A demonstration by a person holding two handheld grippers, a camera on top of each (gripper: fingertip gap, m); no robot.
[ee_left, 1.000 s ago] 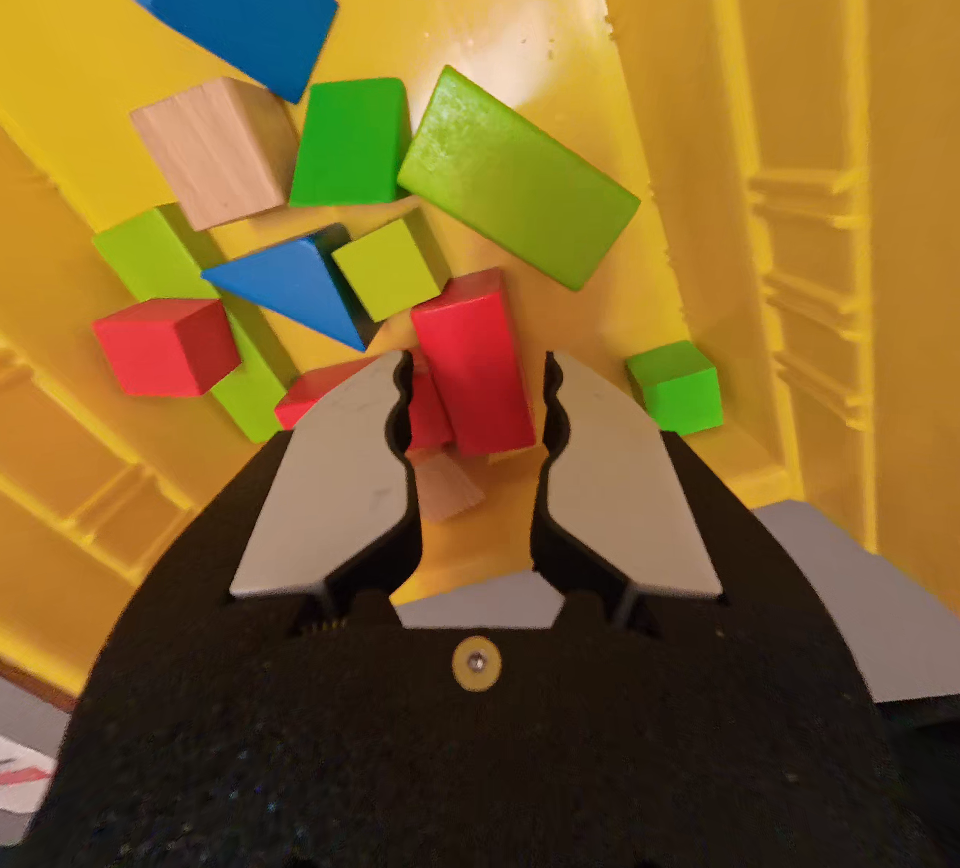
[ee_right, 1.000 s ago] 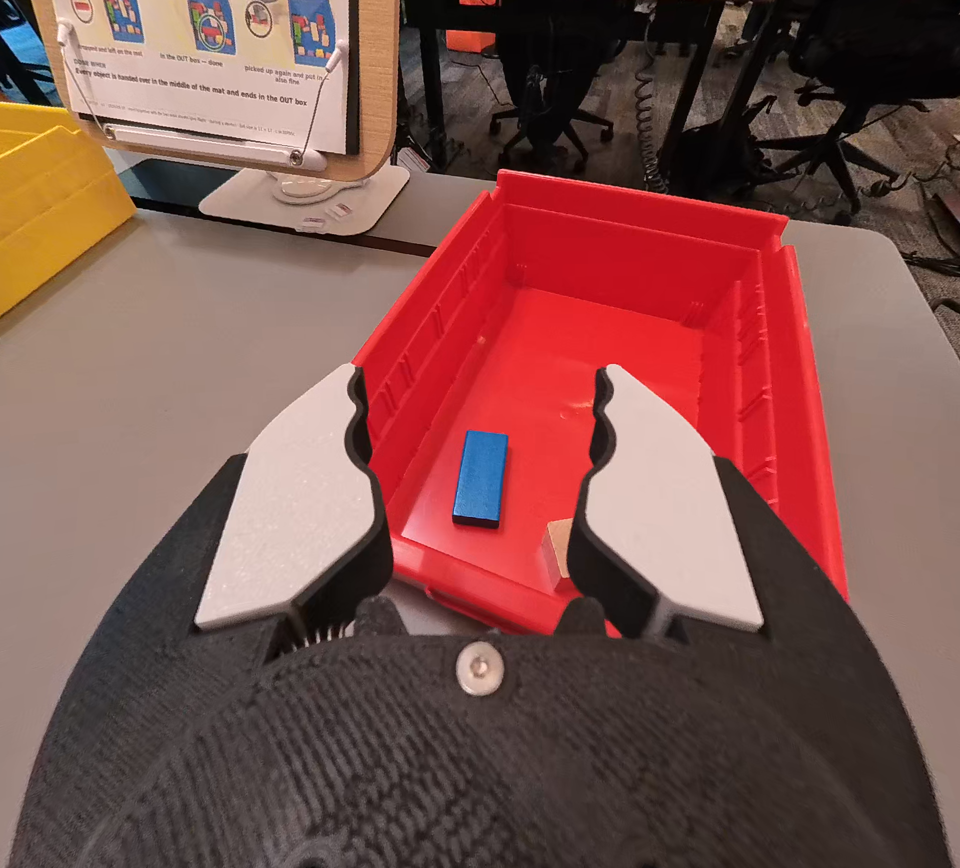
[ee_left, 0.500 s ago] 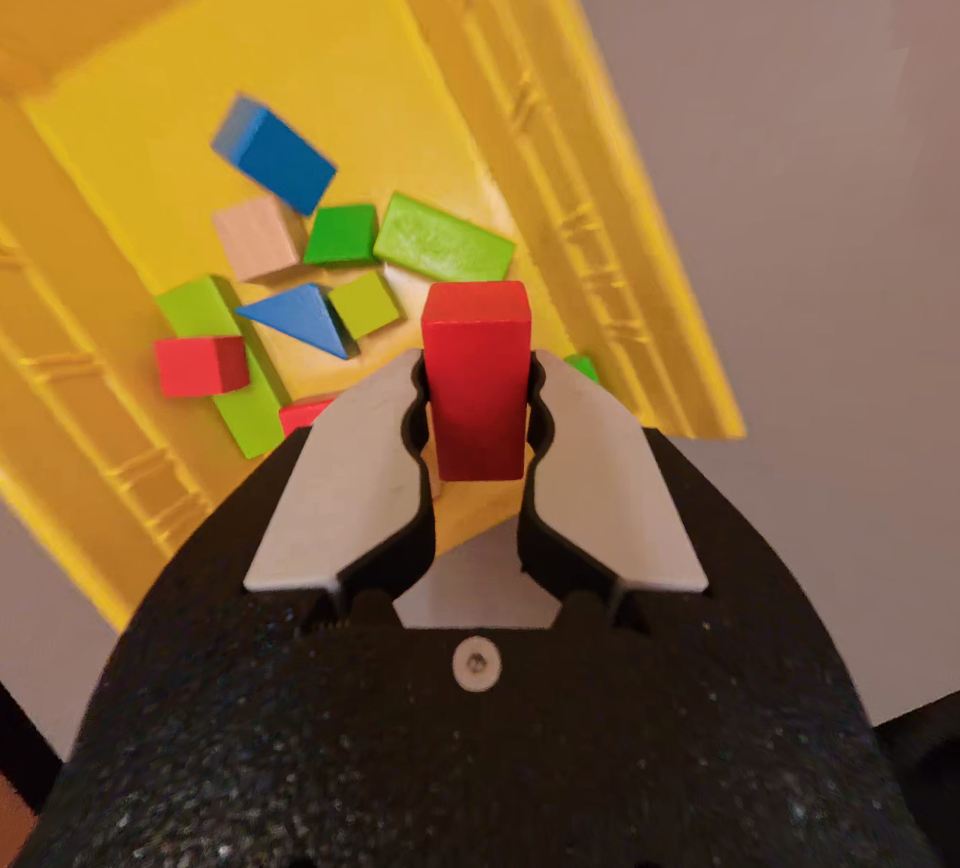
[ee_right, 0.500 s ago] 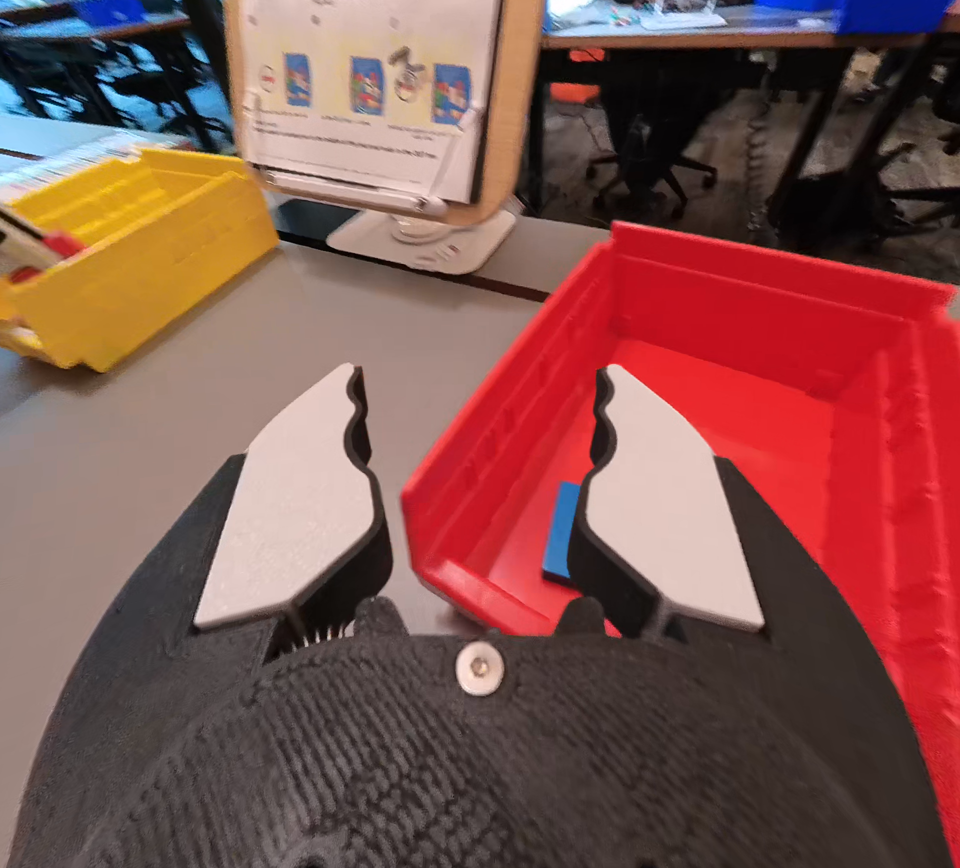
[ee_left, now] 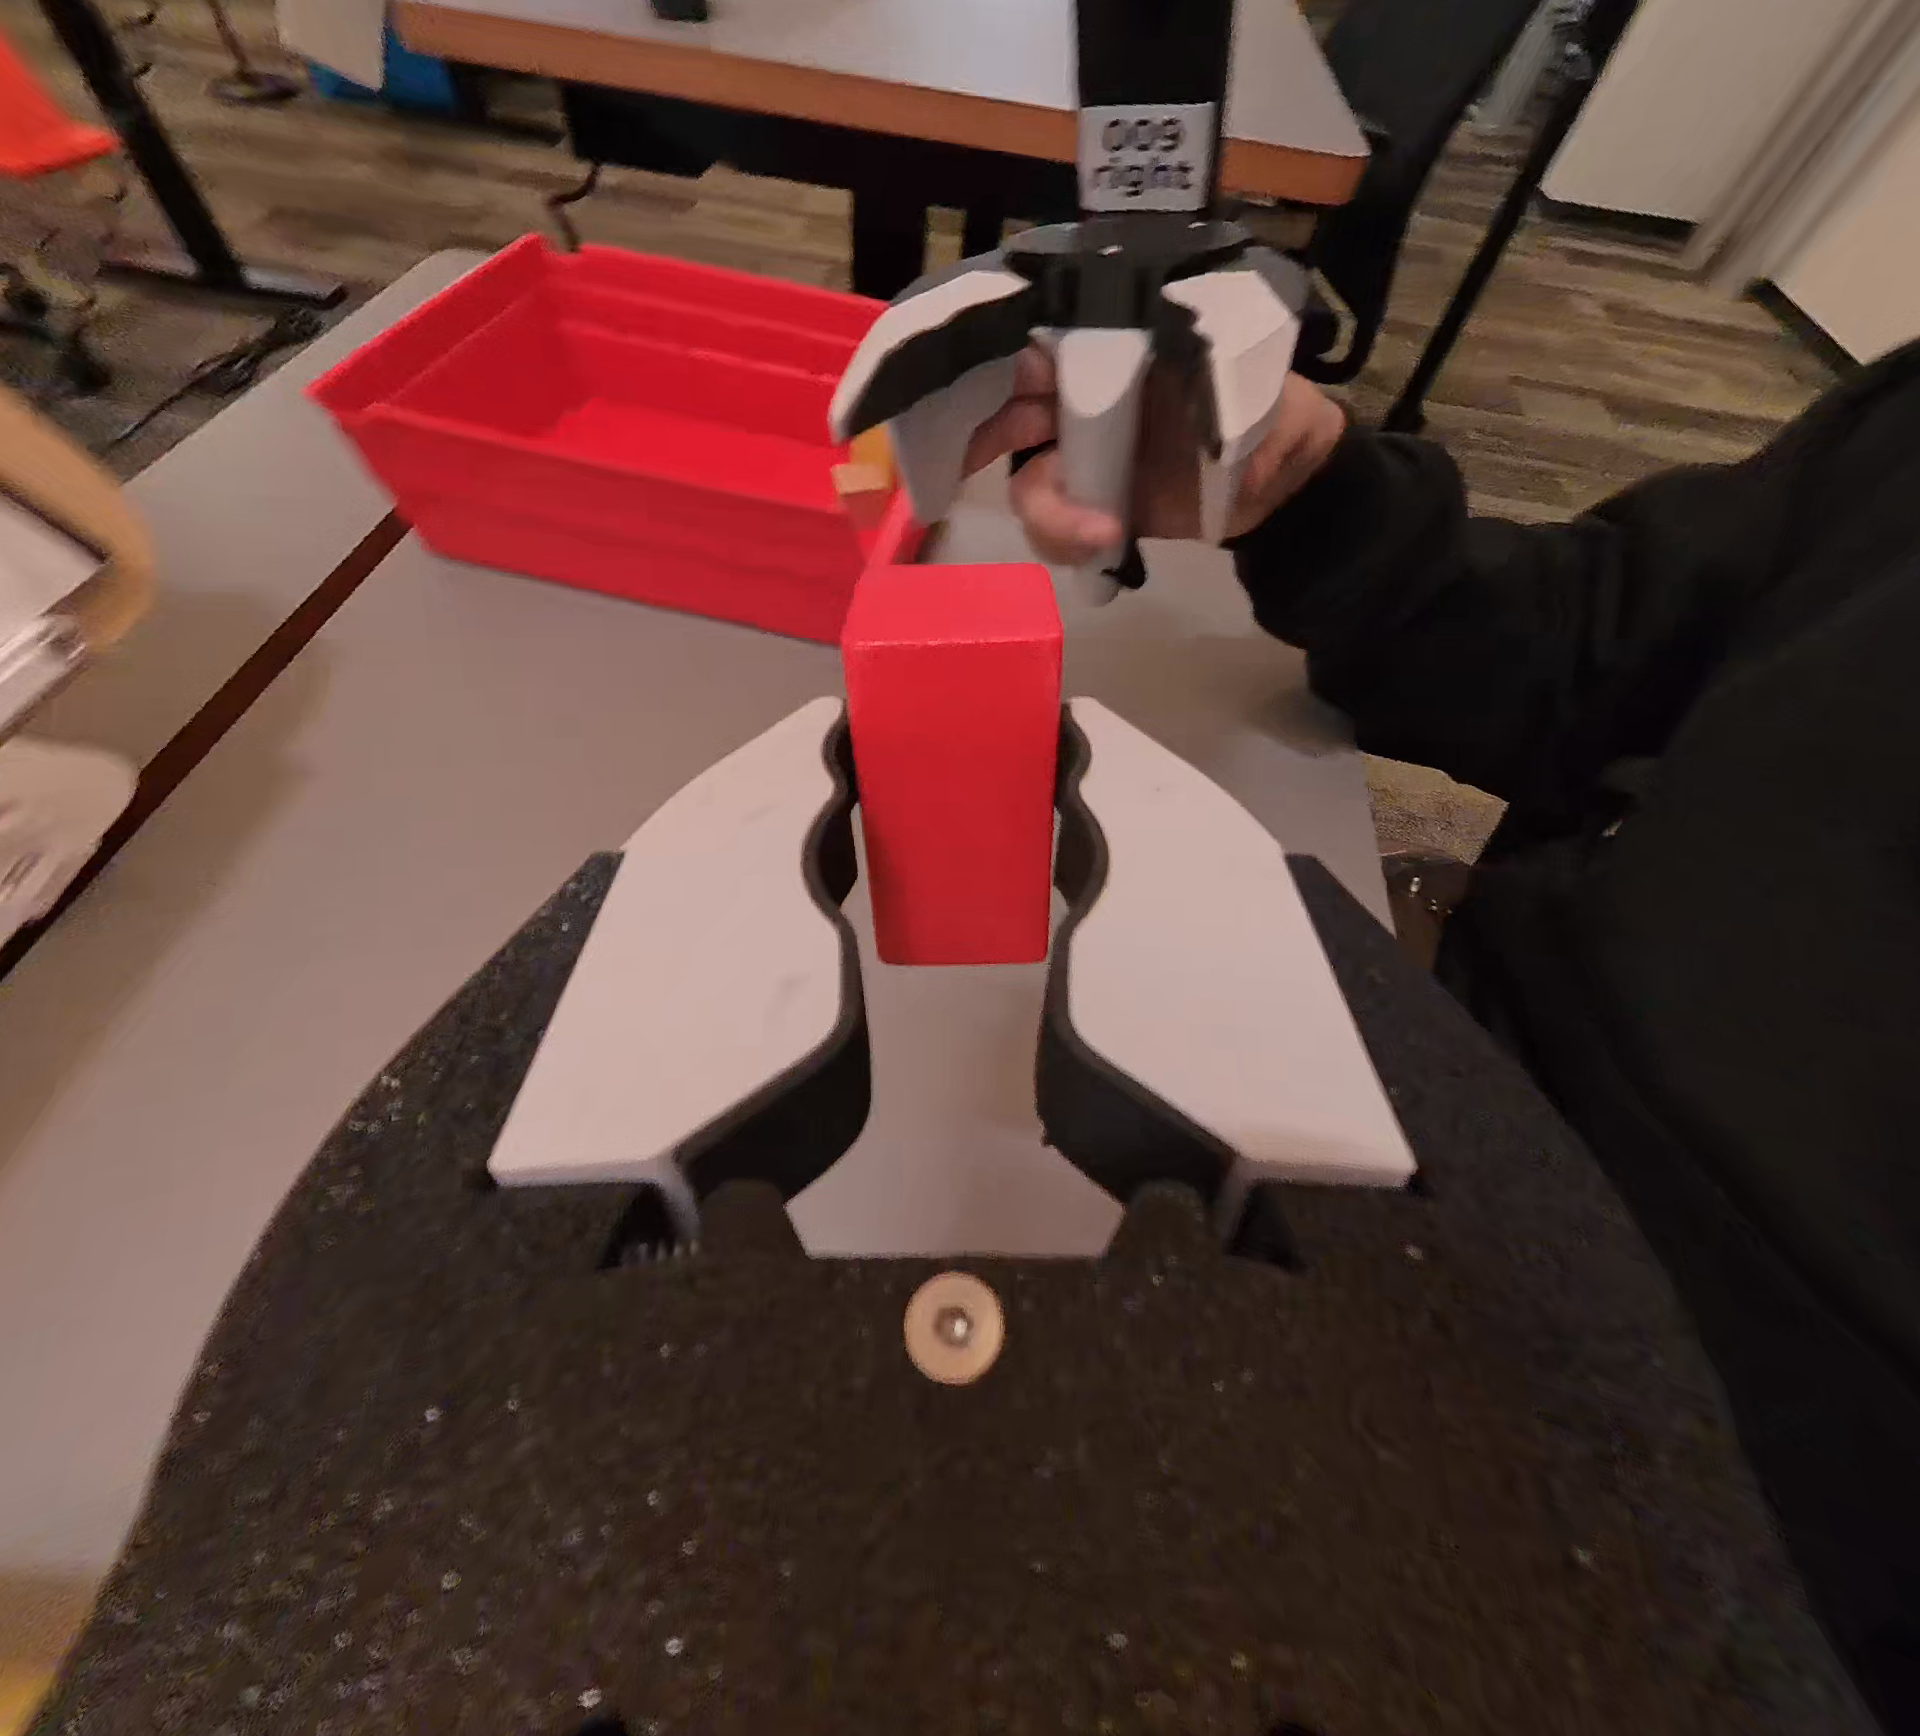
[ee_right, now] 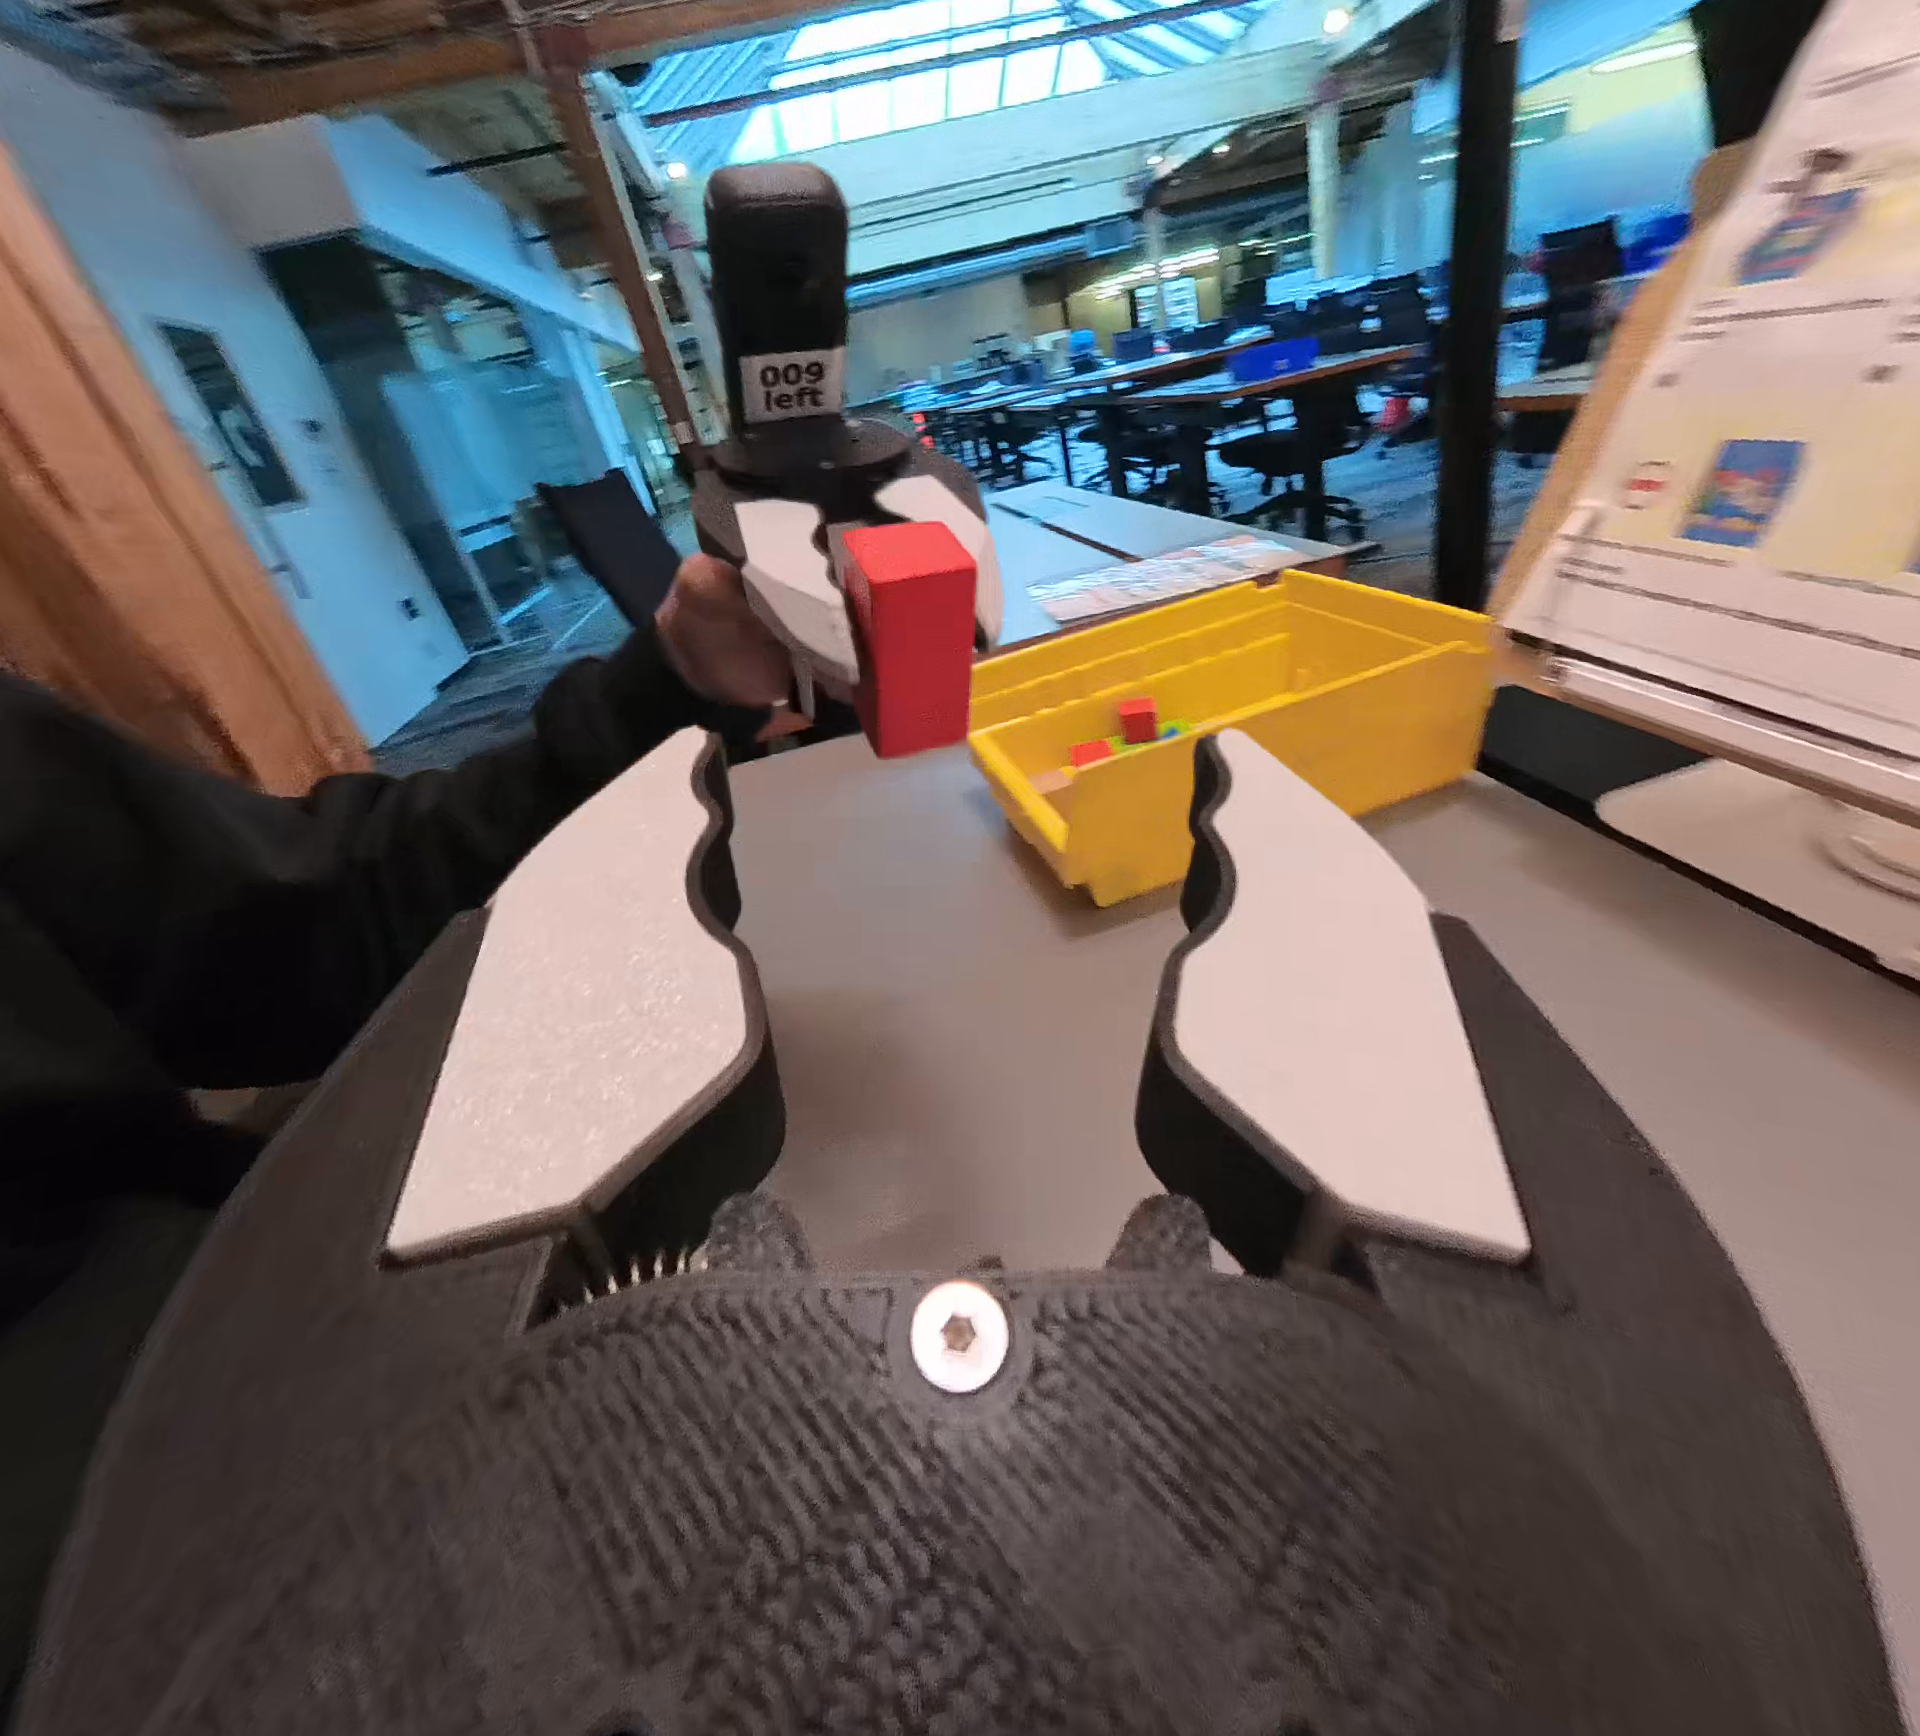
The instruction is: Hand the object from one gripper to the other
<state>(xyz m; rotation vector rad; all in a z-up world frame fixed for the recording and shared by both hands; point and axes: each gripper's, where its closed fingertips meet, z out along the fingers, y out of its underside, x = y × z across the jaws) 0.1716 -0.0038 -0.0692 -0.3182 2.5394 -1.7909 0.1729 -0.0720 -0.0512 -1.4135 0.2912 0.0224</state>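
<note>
Gripping a red block (ee_left: 951, 782), the left gripper (ee_left: 951, 741) sits center frame in the left wrist view, jaws narrowed onto the block, both dark inner pads pressed on its side faces. Block stands upright, its top sticking out past the fingertips, held in the air above the grey table (ee_left: 416, 751). Same block shows in the right wrist view, center-upper frame (ee_right: 912, 637), clamped in the left gripper (ee_right: 883, 564) with a hand (ee_right: 717, 626) in a black sleeve behind it.

Right gripper (ee_right: 956, 772) fills the lower half of the right wrist view, jaws wide open, nothing between the pads, only table surface seen through the gap. Block is beyond and above its fingertips, apart from them, not touching. In the left wrist view the right gripper (ee_left: 1060, 398) is upper center, blurred, facing the block, hand (ee_left: 1288, 450) wrapped around its grip, just above and behind the block top.

Red bin (ee_left: 582, 460) upper left of center in the left wrist view, on the table, a tan wooden piece (ee_left: 862, 481) at its near right corner. Yellow bin (ee_right: 1351, 710) right of center in the right wrist view, small red and green blocks (ee_right: 1122, 736) inside near its front wall. Board with a printed sheet (ee_right: 1766, 460) on a stand at right edge. Office desks and chairs in the background, blurred.
</note>
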